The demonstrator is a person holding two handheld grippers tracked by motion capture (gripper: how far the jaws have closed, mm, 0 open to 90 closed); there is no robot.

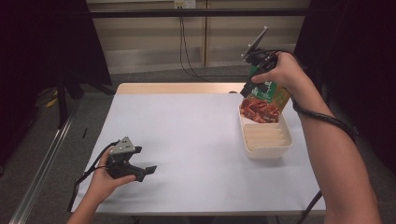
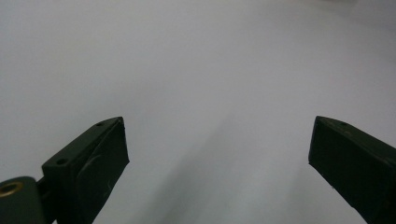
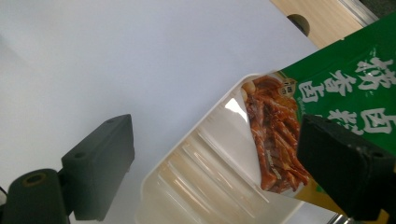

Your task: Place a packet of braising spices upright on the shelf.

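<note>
Fingers of both our grippers stand apart: our left gripper (image 1: 148,171) rests low on the white table (image 1: 187,140), gripping nothing, while our right gripper (image 3: 212,163) hovers above the green snack packet (image 3: 345,88) leaning in the cream tray (image 1: 266,140).

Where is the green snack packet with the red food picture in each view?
High view: green snack packet at right, far end of the white ribbed plastic tray.
Left gripper view: not in it.
Right gripper view: right side, over that tray.
Shared landmark: the tray.
</note>
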